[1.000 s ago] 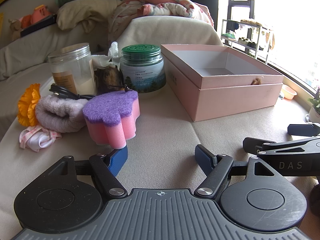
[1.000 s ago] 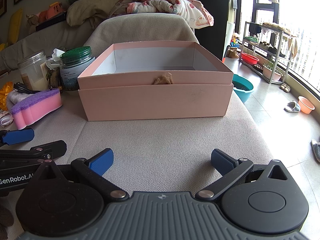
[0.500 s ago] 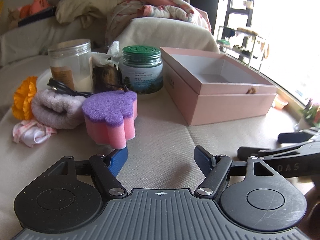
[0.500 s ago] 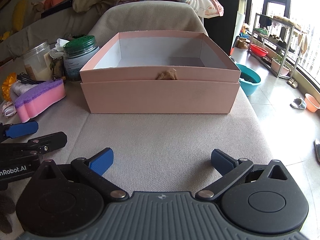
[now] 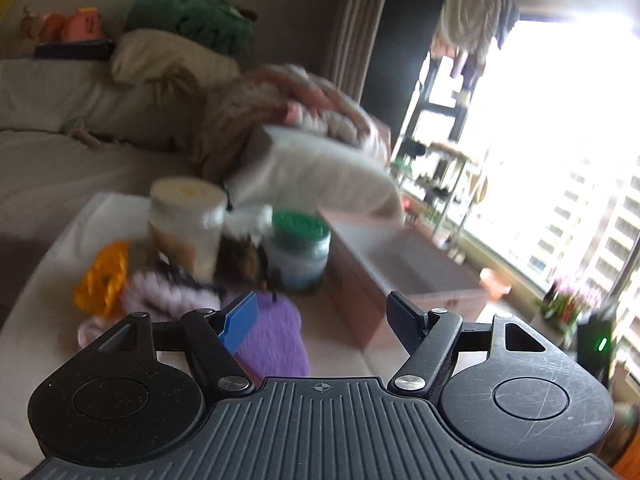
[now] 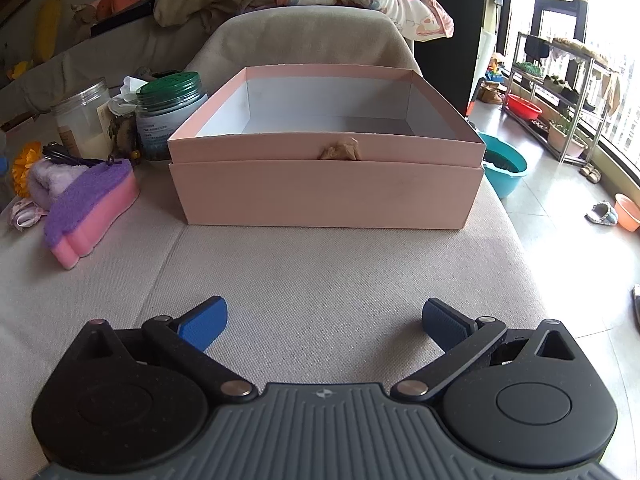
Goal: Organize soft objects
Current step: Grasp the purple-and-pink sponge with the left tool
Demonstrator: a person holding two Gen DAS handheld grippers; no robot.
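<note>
— Where's the sponge [image 6: 90, 210]?

— On the grey cushion, at about ten o'clock from my right gripper [image 6: 322, 322], well apart from the pink box [image 6: 324, 196]. In the left wrist view it lies just under my left gripper [image 5: 320, 314].

— Fingers?

— Right ones spread wide, nothing between. Left ones wide but closing, nothing pressed yet; that view is blurred.

— How will it handle?

— Light and squashy, I judge. I'd pinch across the pink foam sides, gently, so it doesn't buckle or spring out.
</note>
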